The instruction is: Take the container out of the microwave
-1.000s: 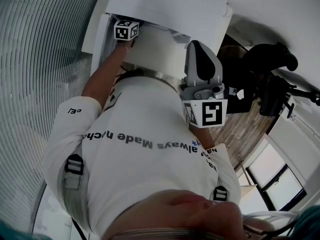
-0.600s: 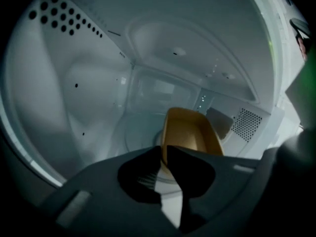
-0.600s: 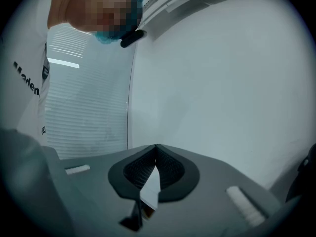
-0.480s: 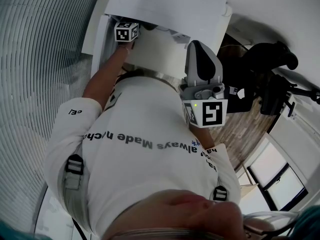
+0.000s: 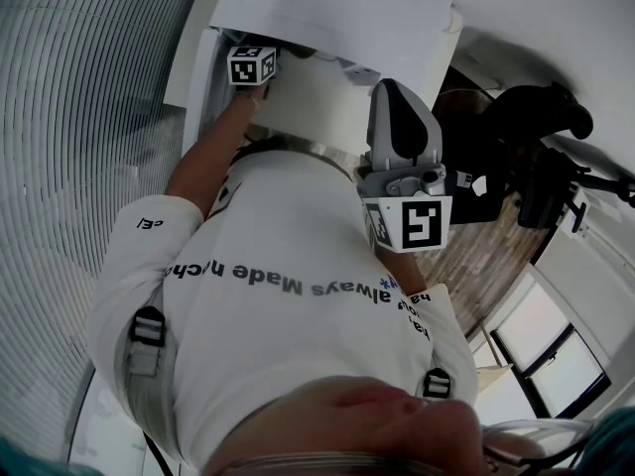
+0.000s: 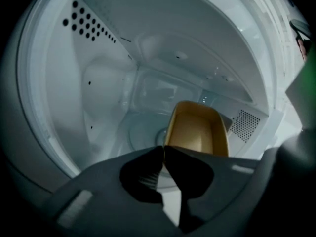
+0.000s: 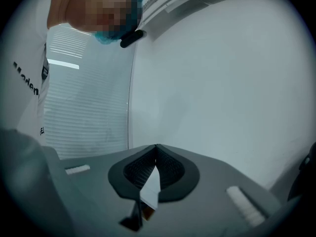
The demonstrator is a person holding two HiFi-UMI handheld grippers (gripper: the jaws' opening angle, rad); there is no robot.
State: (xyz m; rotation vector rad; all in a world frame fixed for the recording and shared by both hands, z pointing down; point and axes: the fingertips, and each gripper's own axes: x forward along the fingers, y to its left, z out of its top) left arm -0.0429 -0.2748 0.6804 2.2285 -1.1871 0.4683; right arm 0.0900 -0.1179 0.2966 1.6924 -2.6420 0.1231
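A tan, open-topped container (image 6: 197, 130) stands on the glass turntable (image 6: 140, 132) inside the white microwave (image 5: 327, 8). In the left gripper view my left gripper (image 6: 164, 149) is inside the cavity, its jaws pinched shut on the container's near left rim. The head view shows only that gripper's marker cube (image 5: 251, 64) at the microwave's mouth. My right gripper (image 5: 391, 87) is held level outside, to the right of the opening. Its jaws (image 7: 156, 149) are shut with nothing between them, facing a plain white wall.
The microwave cavity has vent holes on its left wall (image 6: 89, 26) and a perforated grille (image 6: 245, 126) at the right. The person's white-shirted torso (image 5: 288, 315) fills the head view's middle. A ribbed wall (image 5: 79, 117) lies left, dark equipment (image 5: 536, 157) right.
The left gripper's marker cube has shifted only a touch at the microwave's mouth. The right gripper has kept still.
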